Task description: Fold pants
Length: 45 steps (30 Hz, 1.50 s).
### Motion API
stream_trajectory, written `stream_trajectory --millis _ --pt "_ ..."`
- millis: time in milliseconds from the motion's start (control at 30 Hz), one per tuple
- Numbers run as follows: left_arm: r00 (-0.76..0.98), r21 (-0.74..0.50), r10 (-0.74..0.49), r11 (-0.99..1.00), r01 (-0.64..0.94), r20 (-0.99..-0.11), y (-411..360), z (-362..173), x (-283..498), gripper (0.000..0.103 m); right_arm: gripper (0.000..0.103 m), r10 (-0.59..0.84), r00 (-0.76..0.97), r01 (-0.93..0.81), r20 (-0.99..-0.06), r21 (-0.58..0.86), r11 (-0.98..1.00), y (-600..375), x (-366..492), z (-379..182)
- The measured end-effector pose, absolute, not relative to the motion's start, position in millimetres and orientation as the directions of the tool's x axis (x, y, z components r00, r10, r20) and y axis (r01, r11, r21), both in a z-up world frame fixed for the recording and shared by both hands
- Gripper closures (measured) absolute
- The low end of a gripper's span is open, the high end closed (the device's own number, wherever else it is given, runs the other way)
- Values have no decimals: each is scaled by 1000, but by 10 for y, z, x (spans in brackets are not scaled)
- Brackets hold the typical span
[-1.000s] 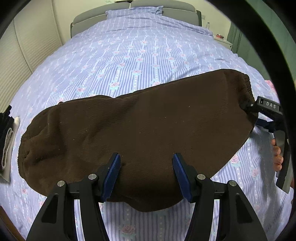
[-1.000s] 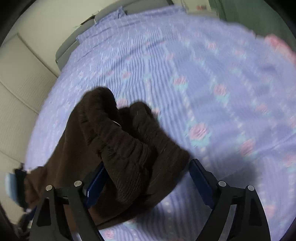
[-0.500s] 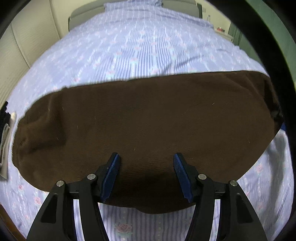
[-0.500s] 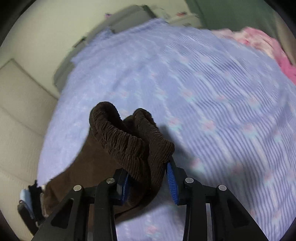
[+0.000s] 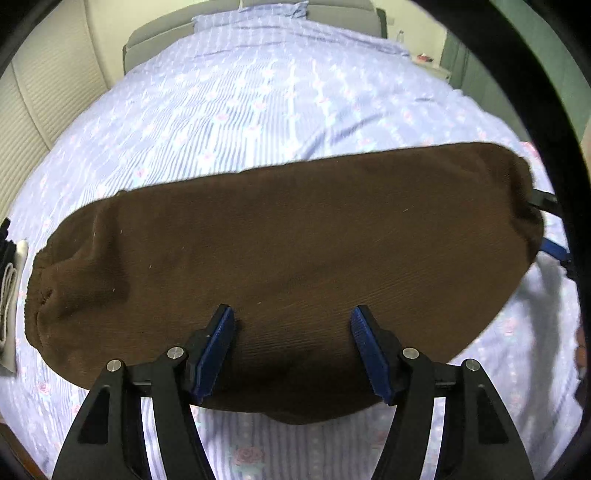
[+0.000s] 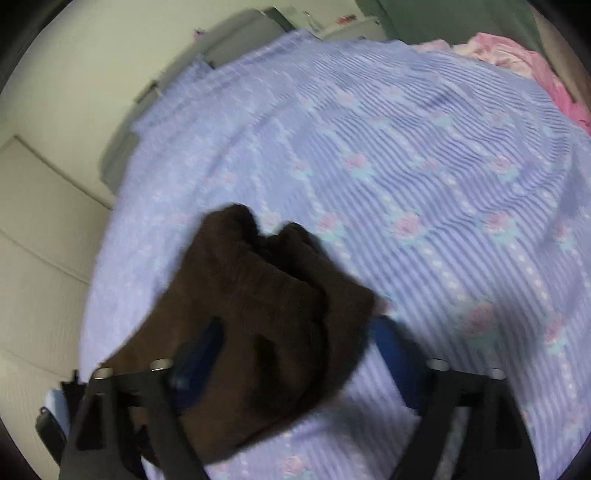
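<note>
The dark brown pants (image 5: 288,251) lie folded in a long band across the blue striped bed (image 5: 273,92). My left gripper (image 5: 291,317) is open, its blue pads over the near edge of the pants at the middle. In the right wrist view, which is blurred, the bunched waistband end of the pants (image 6: 266,295) lies between the wide-apart fingers of my right gripper (image 6: 295,332), which is open. The right gripper (image 5: 550,225) also shows at the right end of the pants in the left wrist view.
The grey headboard (image 5: 251,26) and a pillow are at the far end of the bed. A pink garment (image 6: 524,62) lies at the bed's right side. White and black items (image 5: 9,280) sit at the left edge. A cream wall panel (image 6: 40,240) is on the left.
My right gripper closed on the waistband half a second ago and has now opened wide, releasing it. The pants settled flat on the bed. My left gripper stayed open over the near edge.
</note>
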<state>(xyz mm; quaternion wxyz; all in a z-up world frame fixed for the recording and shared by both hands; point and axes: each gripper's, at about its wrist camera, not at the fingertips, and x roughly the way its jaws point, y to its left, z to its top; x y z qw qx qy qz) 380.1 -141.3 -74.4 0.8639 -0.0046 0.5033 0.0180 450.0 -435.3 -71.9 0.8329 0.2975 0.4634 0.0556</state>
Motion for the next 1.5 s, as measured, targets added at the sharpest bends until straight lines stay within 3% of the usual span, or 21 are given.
stream_trajectory --millis 133,200,300,467,633,867,1033,1133,1167,1333,1500 --pt "513 1 3 1000 -5 -859 -1486 -640 3817 38 10 369 544 196 -754 542 817 -4333 4655 -764" --pt "529 7 4 1000 3 -849 -1501 -562 3833 38 10 279 547 207 -789 451 868 -4347 4676 -641" --pt "552 -11 -16 1000 12 -834 -1533 -470 3838 38 5 188 632 103 -752 322 941 -4285 4647 -308" --pt "552 -25 -34 999 24 -833 -1668 -407 3829 38 5 317 571 -160 -758 276 948 -4009 4989 -225" --pt "546 -11 -38 999 53 -837 -1840 -415 3837 38 6 387 475 -88 -790 395 915 -4244 5281 -603" --pt "557 28 -38 994 110 -829 -1984 -411 3824 38 25 483 394 5 -782 527 850 -4536 5166 -1038" --pt "549 28 -31 995 99 -835 -2017 -441 3921 38 30 535 360 56 -764 590 805 -4592 5242 -1215" --pt "537 12 -27 997 70 -843 -1991 -459 3980 38 48 582 323 49 -746 627 778 -4563 5260 -1252" --pt "532 8 -27 998 63 -846 -1975 -472 3987 38 49 596 312 55 -740 641 766 -4566 5256 -1280" --pt "508 -12 -31 999 42 -861 -1964 -539 4035 38 59 588 300 70 -751 632 772 -4593 5255 -1226" --pt "498 -33 -34 999 11 -866 -1825 -549 4059 38 64 466 365 27 -806 510 860 -4417 5075 -745"
